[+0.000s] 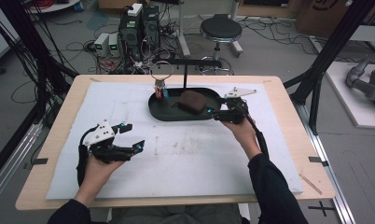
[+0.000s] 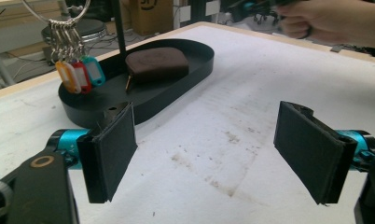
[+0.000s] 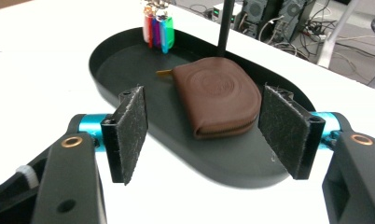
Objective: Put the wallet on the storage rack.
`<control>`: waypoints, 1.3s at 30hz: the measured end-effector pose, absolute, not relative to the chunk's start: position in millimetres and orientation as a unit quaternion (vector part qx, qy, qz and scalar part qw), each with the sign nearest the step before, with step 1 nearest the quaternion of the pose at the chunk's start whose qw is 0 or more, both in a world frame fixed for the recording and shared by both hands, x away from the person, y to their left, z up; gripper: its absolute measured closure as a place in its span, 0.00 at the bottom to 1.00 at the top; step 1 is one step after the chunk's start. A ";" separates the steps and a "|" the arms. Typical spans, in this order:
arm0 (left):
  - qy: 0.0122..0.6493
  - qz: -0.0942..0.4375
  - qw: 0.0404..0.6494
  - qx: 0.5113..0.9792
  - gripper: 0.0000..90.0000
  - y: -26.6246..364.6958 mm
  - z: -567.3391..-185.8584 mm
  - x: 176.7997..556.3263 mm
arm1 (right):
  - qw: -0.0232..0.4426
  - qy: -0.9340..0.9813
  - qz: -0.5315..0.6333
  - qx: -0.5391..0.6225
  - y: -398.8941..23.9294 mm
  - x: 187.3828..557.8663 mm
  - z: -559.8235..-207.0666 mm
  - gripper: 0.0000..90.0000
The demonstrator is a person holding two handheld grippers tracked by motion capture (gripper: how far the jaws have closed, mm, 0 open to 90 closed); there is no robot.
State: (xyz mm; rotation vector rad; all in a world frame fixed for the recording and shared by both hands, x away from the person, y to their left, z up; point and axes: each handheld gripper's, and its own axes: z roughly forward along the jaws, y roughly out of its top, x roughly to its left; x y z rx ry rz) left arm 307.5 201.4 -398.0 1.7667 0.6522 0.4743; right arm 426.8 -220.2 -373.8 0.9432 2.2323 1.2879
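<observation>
Brown pouch (image 3: 217, 96) lying in the black tray (image 3: 129, 56).
Right gripper (image 3: 204, 130) at the tray's 3 o'clock, fingers apart, empty; left gripper (image 2: 213, 154) fingers apart too.

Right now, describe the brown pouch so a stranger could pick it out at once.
Find the black oval tray at the far middle of the white table mat. The brown pouch lies flat inside it, right of the tray's upright post. Unlike the bright key tags hanging at the tray's left end, it is plain brown, rounded and zipped.
</observation>
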 end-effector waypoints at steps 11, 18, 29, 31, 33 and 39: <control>0.295 0.213 0.552 0.750 0.23 208.1 -402.8 313.5 | 0.189 0.770 0.495 0.356 -271.6 377.7 -378.5 0.28; 0.309 0.226 0.546 0.745 0.22 216.6 -405.8 316.2 | 0.190 0.759 0.502 0.370 -300.7 358.5 -386.3 0.25; 0.337 0.246 0.531 0.737 0.21 233.7 -412.7 315.2 | 0.192 0.752 0.501 0.383 -321.7 355.8 -398.2 0.23; 0.340 0.248 0.530 0.736 0.21 235.8 -413.0 314.5 | 0.193 0.752 0.499 0.384 -321.6 356.3 -398.4 0.23; 0.344 0.253 0.529 0.734 0.21 237.2 -412.7 313.9 | 0.195 0.752 0.500 0.382 -321.4 355.9 -398.2 0.23; 0.346 0.257 0.527 0.733 0.21 238.5 -413.3 313.2 | 0.199 0.750 0.501 0.384 -323.5 355.8 -397.8 0.23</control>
